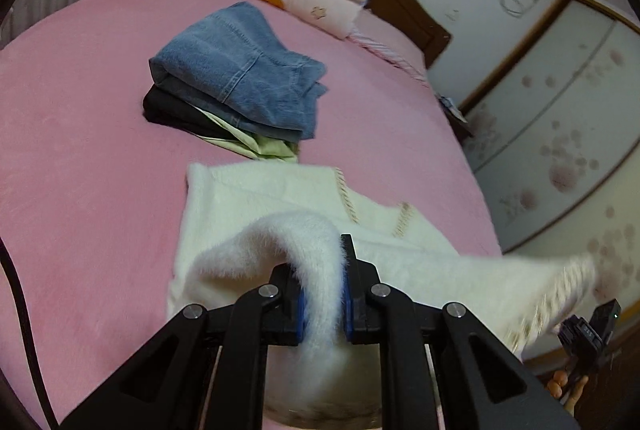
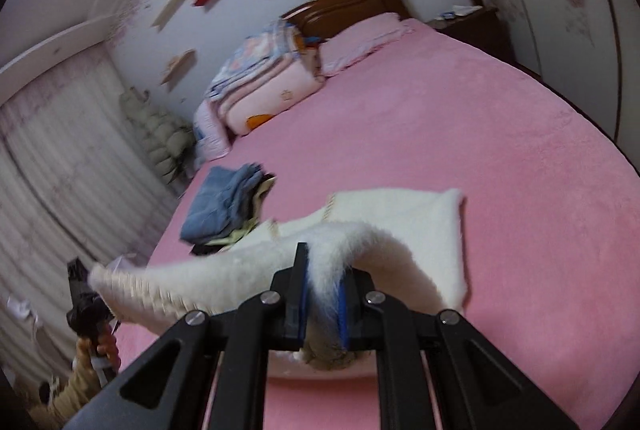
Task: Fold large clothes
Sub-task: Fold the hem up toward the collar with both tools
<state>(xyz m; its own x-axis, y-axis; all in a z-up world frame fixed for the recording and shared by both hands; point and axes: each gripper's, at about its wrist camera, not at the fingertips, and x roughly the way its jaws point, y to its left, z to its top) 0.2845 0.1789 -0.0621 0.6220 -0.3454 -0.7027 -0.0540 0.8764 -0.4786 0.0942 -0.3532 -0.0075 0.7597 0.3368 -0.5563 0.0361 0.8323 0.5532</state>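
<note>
— What do the claws have?
— The left gripper (image 1: 323,294) and right gripper (image 2: 323,296) are each clamped tight on a fold of the fluffy white sweater (image 1: 280,197), lifting its near edge.

— And the rest of it?
— It lies on the pink bed (image 1: 80,117), just before a stack of folded clothes (image 1: 240,77) topped with jeans.
</note>
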